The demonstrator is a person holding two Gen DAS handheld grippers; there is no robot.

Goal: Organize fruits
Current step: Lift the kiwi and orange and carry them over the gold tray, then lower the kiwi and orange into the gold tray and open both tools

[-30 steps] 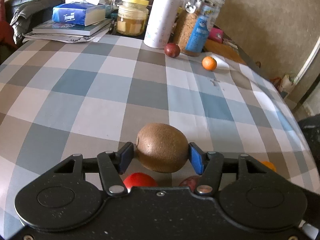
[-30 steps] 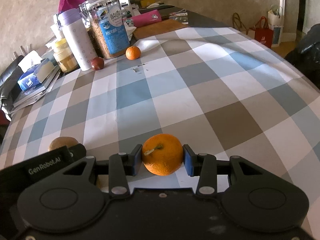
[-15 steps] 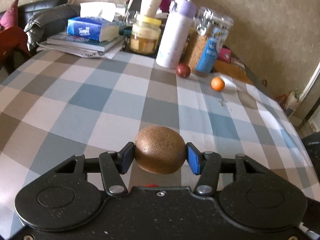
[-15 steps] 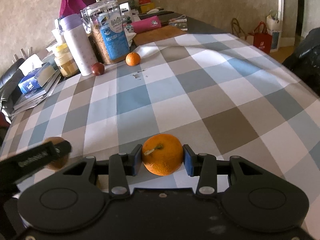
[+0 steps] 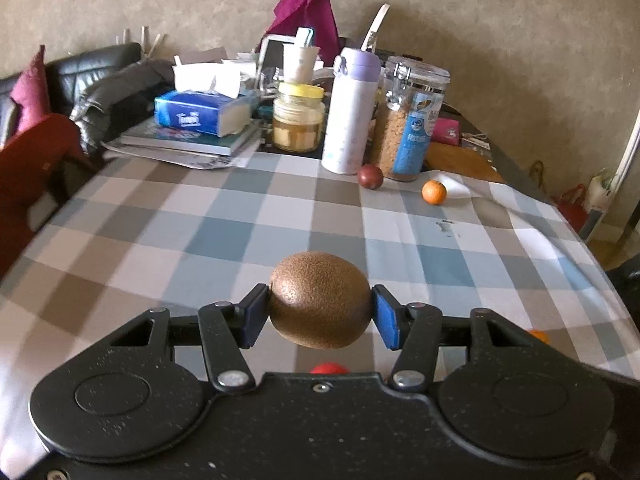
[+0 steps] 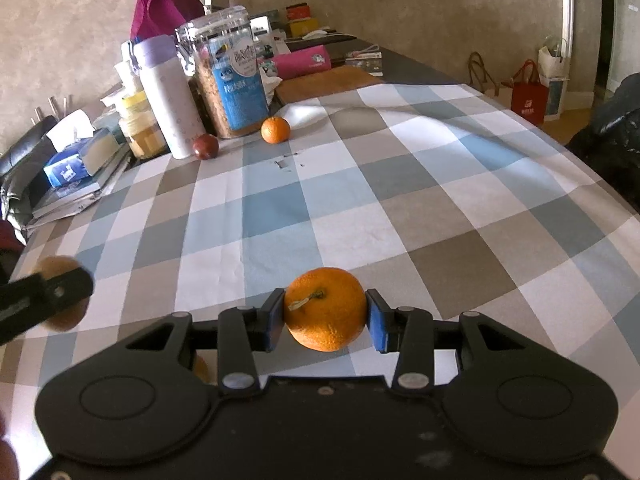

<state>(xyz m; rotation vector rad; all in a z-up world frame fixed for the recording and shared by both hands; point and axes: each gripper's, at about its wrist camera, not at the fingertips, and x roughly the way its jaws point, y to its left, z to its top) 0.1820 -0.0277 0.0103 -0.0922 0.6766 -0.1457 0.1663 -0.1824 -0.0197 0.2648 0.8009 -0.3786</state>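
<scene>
Left gripper [image 5: 320,316] clamped on kiwi [image 5: 320,299], held above checked bench [image 5: 200,240]. Right gripper [image 6: 326,318] clamped on orange [image 6: 325,308]. Plum [image 5: 370,177], small orange [image 5: 434,192] beside jar [image 5: 412,120], far end.

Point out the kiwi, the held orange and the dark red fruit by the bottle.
kiwi [image 5: 320,300], left wrist view, middle of skin.
held orange [image 6: 325,309], right wrist view, front face.
dark red fruit [image 5: 370,177], left wrist view, centre.
</scene>
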